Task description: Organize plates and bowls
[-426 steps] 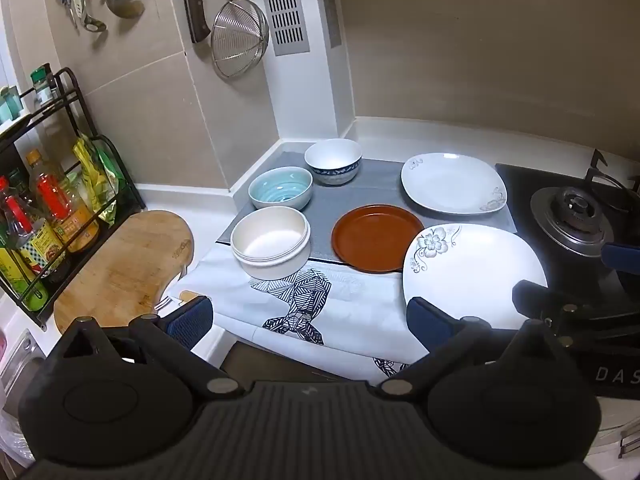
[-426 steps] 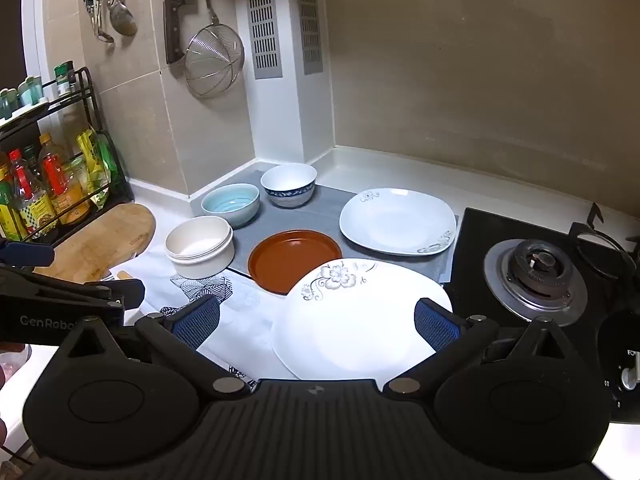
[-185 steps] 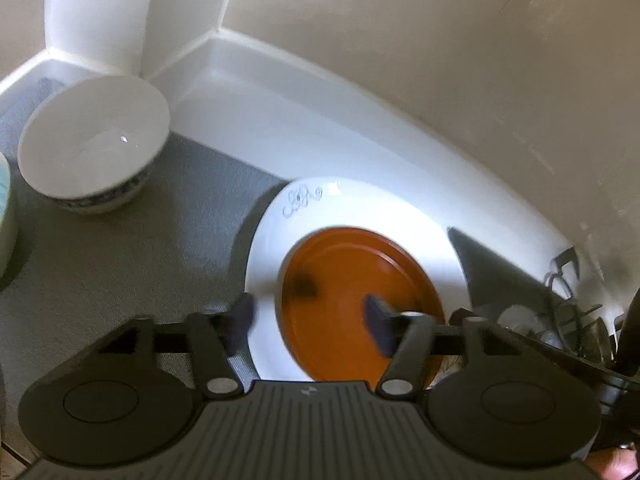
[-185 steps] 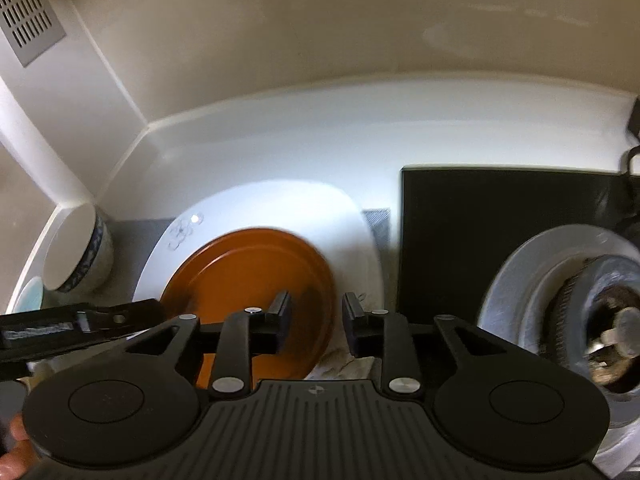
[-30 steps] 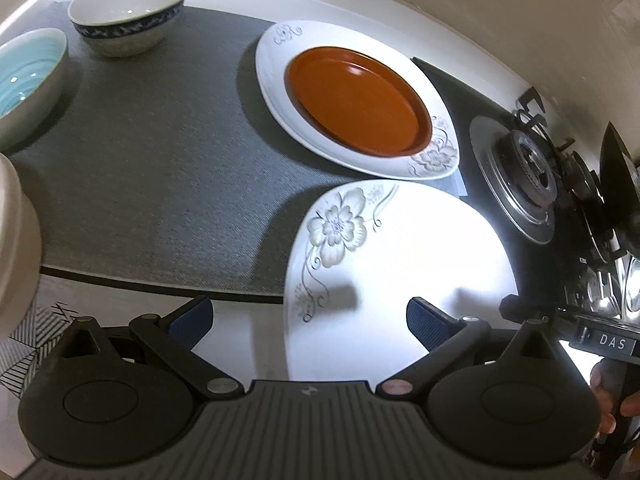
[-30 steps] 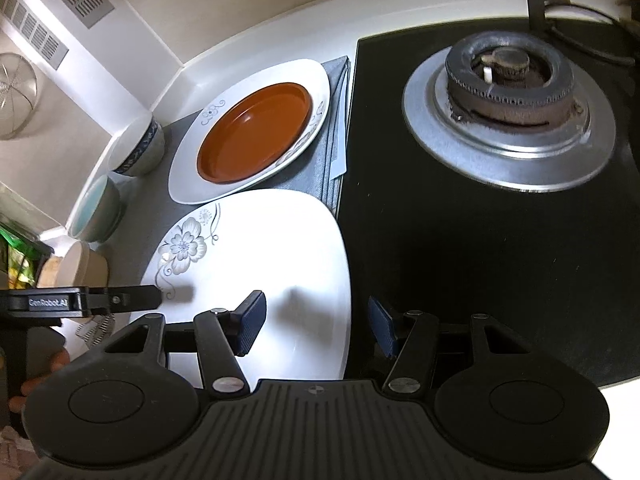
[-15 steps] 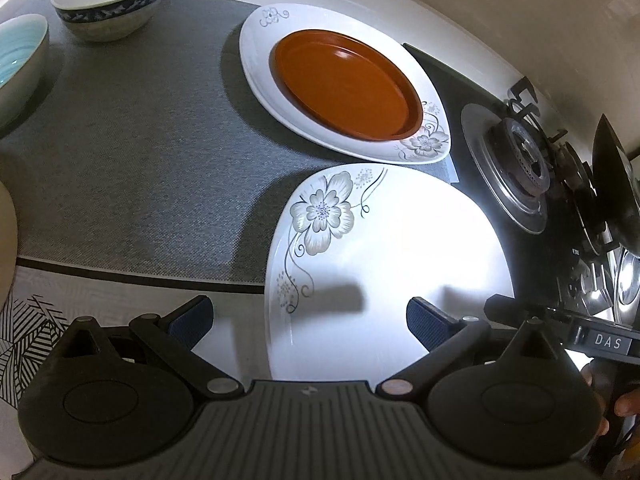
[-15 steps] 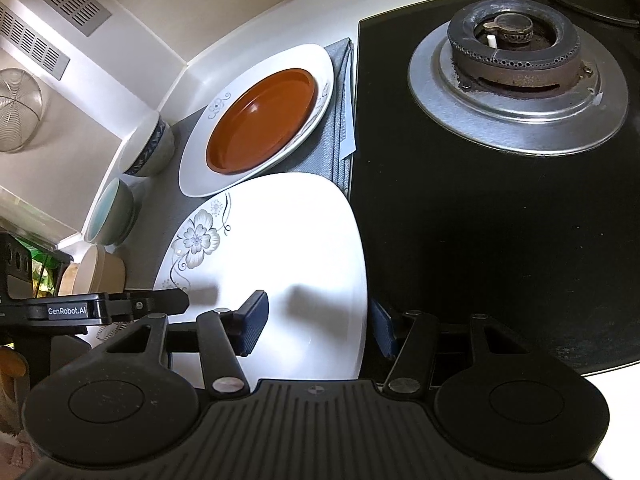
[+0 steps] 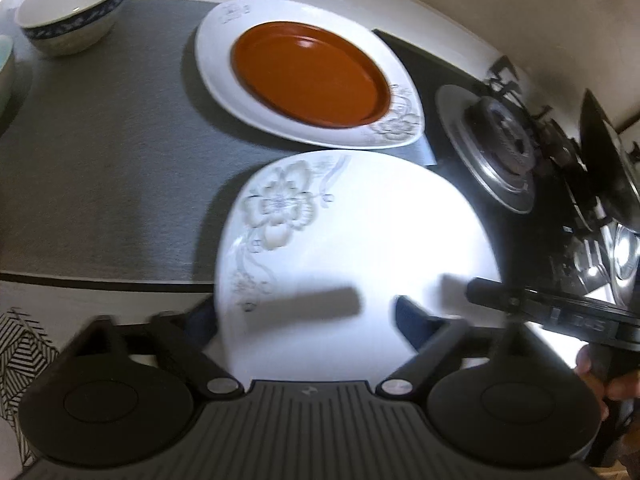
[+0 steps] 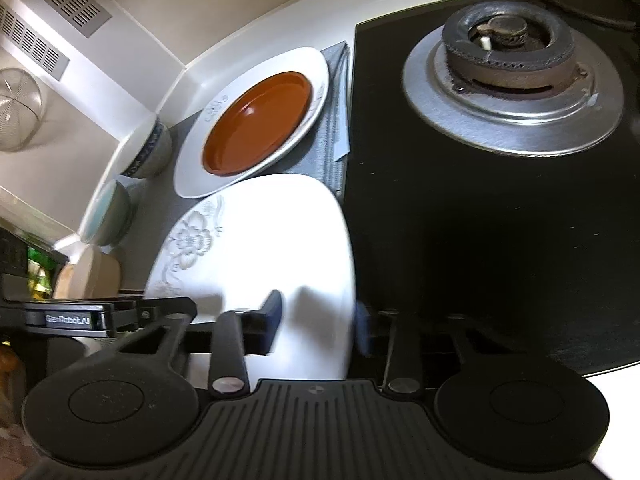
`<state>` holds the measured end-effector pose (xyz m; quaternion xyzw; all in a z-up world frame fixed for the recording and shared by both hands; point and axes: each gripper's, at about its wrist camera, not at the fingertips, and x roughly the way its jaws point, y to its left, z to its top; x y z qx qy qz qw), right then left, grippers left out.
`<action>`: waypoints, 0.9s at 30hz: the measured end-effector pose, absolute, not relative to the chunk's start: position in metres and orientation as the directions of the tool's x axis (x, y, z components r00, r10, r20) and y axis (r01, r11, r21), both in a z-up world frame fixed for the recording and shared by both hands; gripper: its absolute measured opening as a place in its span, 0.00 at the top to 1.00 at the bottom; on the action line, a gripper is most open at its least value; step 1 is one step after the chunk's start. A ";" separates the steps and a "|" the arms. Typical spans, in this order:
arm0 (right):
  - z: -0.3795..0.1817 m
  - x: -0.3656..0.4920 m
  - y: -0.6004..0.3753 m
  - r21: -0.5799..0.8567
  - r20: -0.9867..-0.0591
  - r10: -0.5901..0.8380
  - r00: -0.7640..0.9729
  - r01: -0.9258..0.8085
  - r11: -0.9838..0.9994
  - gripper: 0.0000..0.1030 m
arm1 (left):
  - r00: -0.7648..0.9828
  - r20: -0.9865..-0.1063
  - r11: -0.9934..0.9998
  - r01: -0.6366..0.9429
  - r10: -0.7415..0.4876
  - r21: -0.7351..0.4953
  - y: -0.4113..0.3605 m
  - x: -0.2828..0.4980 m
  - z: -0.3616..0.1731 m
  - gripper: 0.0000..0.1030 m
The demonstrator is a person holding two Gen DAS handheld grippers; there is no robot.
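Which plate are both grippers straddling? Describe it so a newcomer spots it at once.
Start at the gas burner on the black hob; left of it lies a grey mat with two white floral plates. It is the nearer plate, bare, with a grey flower on its left corner; the farther plate carries a brown dish.

Near plate: the large white square plate with a flower print (image 9: 360, 240) lies closest to me, partly on the grey mat (image 9: 100, 160), just beside the black gas stove (image 10: 480, 220) on its right.
Behind it: my round brown plate (image 9: 308, 76) sits on a second white flowered plate (image 9: 216, 56).
Far left: I see a white bowl with a blue band (image 9: 68, 12) on the mat.
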<state>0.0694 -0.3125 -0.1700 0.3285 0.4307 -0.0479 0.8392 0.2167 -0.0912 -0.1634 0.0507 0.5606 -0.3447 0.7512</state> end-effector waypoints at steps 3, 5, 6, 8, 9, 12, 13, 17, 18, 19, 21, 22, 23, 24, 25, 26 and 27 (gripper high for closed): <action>-0.172 0.067 -0.315 0.492 -0.769 0.165 0.617 0.406 0.770 0.89 | 0.163 -0.878 0.790 0.531 -0.451 -0.307 -0.084 0.222 -0.163 0.38; -0.172 0.066 -0.315 0.487 -0.770 0.160 0.618 0.407 0.773 0.89 | 0.132 -0.872 0.796 0.490 -0.471 -0.356 -0.076 0.230 -0.164 0.42; -0.171 0.065 -0.314 0.480 -0.771 0.155 0.618 0.404 0.778 0.89 | 0.117 -0.870 0.798 0.470 -0.478 -0.376 -0.074 0.234 -0.164 0.44; -0.171 0.066 -0.314 0.474 -0.773 0.153 0.615 0.402 0.783 0.89 | 0.099 -0.865 0.795 0.455 -0.492 -0.401 -0.071 0.237 -0.165 0.44; -0.170 0.066 -0.314 0.475 -0.774 0.154 0.614 0.402 0.783 0.89 | 0.099 -0.862 0.792 0.458 -0.496 -0.403 -0.070 0.237 -0.164 0.44; -0.166 0.066 -0.315 0.474 -0.772 0.153 0.617 0.397 0.786 0.89 | 0.100 -0.854 0.783 0.466 -0.510 -0.413 -0.068 0.236 -0.162 0.44; -0.164 0.066 -0.315 0.473 -0.770 0.151 0.620 0.395 0.787 0.89 | 0.096 -0.850 0.780 0.462 -0.517 -0.422 -0.066 0.237 -0.161 0.44; -0.155 0.067 -0.317 0.475 -0.762 0.149 0.630 0.388 0.790 0.89 | 0.096 -0.836 0.770 0.457 -0.541 -0.446 -0.062 0.240 -0.154 0.44; -0.153 0.068 -0.318 0.475 -0.761 0.150 0.631 0.385 0.791 0.89 | 0.100 -0.833 0.768 0.459 -0.544 -0.447 -0.061 0.241 -0.151 0.44; -0.150 0.068 -0.317 0.473 -0.761 0.149 0.632 0.382 0.794 0.89 | 0.103 -0.830 0.766 0.460 -0.548 -0.449 -0.061 0.241 -0.149 0.44; -0.147 0.069 -0.317 0.476 -0.758 0.151 0.634 0.381 0.792 0.89 | 0.111 -0.824 0.763 0.462 -0.556 -0.452 -0.057 0.242 -0.143 0.44; -0.145 0.070 -0.317 0.478 -0.757 0.152 0.636 0.379 0.793 0.89 | 0.115 -0.821 0.762 0.462 -0.560 -0.454 -0.056 0.242 -0.141 0.44; -0.143 0.070 -0.317 0.478 -0.755 0.152 0.638 0.377 0.793 0.89 | 0.119 -0.818 0.760 0.462 -0.563 -0.457 -0.056 0.243 -0.138 0.44; -0.141 0.070 -0.318 0.480 -0.753 0.152 0.640 0.377 0.792 0.89 | 0.121 -0.815 0.759 0.461 -0.567 -0.460 -0.054 0.244 -0.136 0.44; -0.139 0.072 -0.318 0.482 -0.751 0.152 0.642 0.376 0.791 0.89 | 0.124 -0.813 0.759 0.458 -0.570 -0.462 -0.054 0.246 -0.134 0.44; -0.138 0.073 -0.318 0.482 -0.750 0.151 0.644 0.375 0.792 0.89 | 0.125 -0.811 0.759 0.457 -0.571 -0.464 -0.052 0.247 -0.132 0.44; -0.136 0.074 -0.319 0.482 -0.748 0.150 0.647 0.373 0.793 0.89 | 0.127 -0.809 0.758 0.456 -0.573 -0.466 -0.052 0.248 -0.130 0.44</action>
